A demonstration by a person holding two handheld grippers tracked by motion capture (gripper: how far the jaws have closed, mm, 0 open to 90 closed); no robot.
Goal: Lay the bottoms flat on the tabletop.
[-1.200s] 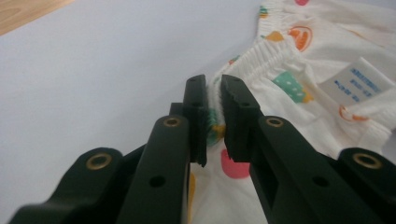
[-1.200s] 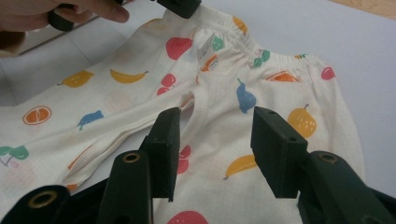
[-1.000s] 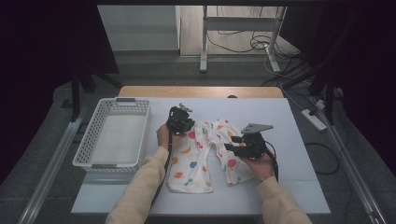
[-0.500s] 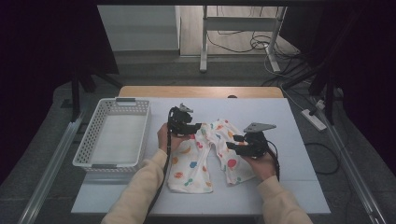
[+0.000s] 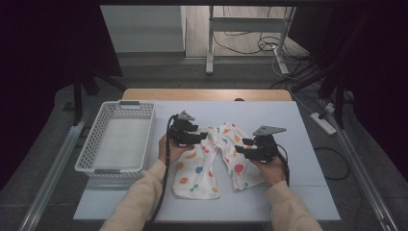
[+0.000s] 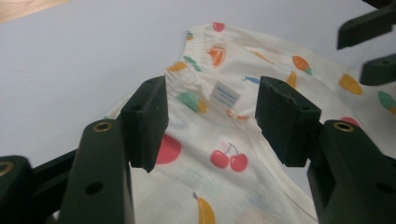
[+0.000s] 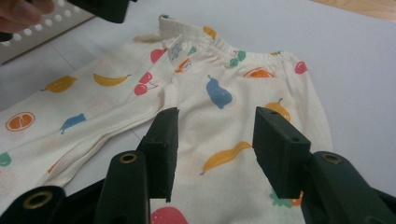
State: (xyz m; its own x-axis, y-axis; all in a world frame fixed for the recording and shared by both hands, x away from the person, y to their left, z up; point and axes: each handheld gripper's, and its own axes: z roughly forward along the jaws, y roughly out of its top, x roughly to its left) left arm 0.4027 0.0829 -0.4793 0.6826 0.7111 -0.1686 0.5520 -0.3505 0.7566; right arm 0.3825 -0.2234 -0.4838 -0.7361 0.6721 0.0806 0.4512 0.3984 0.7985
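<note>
Trousers [image 5: 211,161] of cream cloth, small and printed with coloured fruit, lay flat on the pale grey table mat [image 5: 298,192], to the right of the white perforated basket [image 5: 118,144]. Their elastic waistband pointed away from the person and the two legs spread toward the person's side. A small white label [image 6: 224,94] was visible inside the waistband, just behind the gathered edge.

Left gripper [image 5: 190,137] was over the waistband end of the trousers, on the side nearer to the basket. Its jaws had just been opening, and in the left gripper view they stood apart above the cloth with cherries printed between them; the pads did not press on the fabric, as far as I could see.

Right gripper [image 5: 248,148] was over the trouser leg that lay farther from the basket. Its jaws also stood apart, with a yellow banana print between them in the right gripper view, and the cloth under them lay flat and was not pinched.

Basket was well apart from the right gripper and near to the left hand [image 5: 168,149].
</note>
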